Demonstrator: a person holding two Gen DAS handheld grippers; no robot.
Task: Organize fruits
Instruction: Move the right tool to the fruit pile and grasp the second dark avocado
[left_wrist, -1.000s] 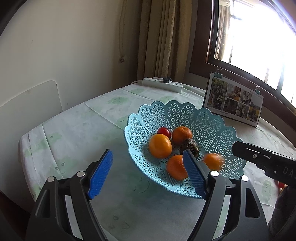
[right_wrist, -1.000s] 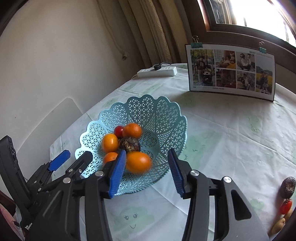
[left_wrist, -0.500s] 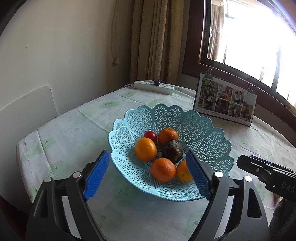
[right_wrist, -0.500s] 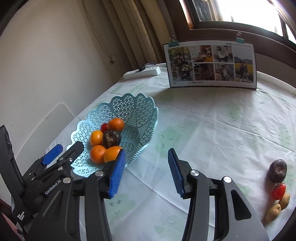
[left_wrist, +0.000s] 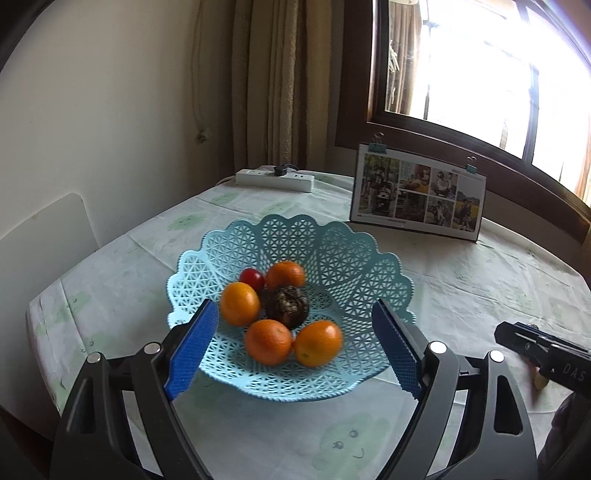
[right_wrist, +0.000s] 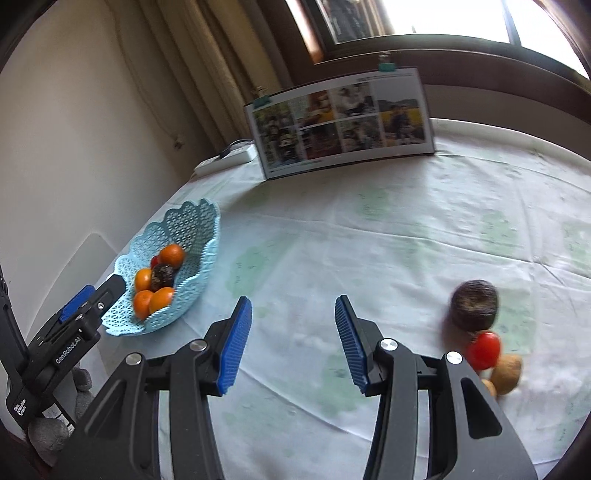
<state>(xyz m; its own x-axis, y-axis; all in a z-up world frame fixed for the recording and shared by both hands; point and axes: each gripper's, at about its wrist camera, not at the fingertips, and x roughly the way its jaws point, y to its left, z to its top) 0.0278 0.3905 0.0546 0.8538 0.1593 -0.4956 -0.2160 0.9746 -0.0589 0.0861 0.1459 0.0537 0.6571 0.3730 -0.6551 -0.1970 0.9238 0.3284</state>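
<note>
A light blue lattice basket (left_wrist: 354, 258) (right_wrist: 195, 229) holds several oranges (left_wrist: 317, 343), a red tomato (left_wrist: 252, 277) and a dark brown fruit (left_wrist: 287, 306). My left gripper (left_wrist: 291, 354) hangs open just in front of the basket, with nothing between its fingers. My right gripper (right_wrist: 293, 347) is open and empty over bare tablecloth. To its right on the cloth lie a dark brown fruit (right_wrist: 474, 304), a red tomato (right_wrist: 484, 350) and small tan fruits (right_wrist: 506, 373). The right gripper's body (left_wrist: 543, 354) shows at the right edge of the left wrist view.
A photo board (left_wrist: 417, 194) (right_wrist: 340, 118) stands at the back by the window sill. A white power strip (left_wrist: 275, 179) lies near the curtain. A white chair back (left_wrist: 40, 243) stands at the table's left edge. The pale printed tablecloth (right_wrist: 369, 229) covers the table.
An orange left the right gripper and came to rest in the basket. The right gripper then swung right, away from the basket toward the loose fruits. The left gripper drew back slightly.
</note>
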